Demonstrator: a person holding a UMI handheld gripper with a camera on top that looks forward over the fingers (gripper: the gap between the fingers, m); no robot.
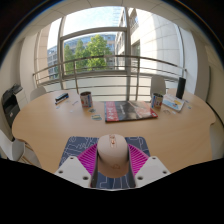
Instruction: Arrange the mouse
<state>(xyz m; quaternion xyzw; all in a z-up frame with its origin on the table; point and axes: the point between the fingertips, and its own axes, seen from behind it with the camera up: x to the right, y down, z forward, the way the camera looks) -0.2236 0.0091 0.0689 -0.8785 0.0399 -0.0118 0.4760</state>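
A beige computer mouse [112, 152] sits between my gripper's [112, 172] two fingers. Its nose points away from me. The pink pads [90, 160] touch it on both sides, so the gripper is shut on the mouse. Under it lies a grey-blue patterned mouse mat [72, 150] at the near edge of a round wooden table [50, 125]. I cannot tell whether the mouse rests on the mat or hangs just above it.
Farther back on the table stand a dark can [86, 99], a second cup [157, 101] and a colourful flat sheet [128, 110]. A small white object [97, 117] lies mid-table. A black chair [12, 100] is at the left and a dark screen [181, 88] at the right.
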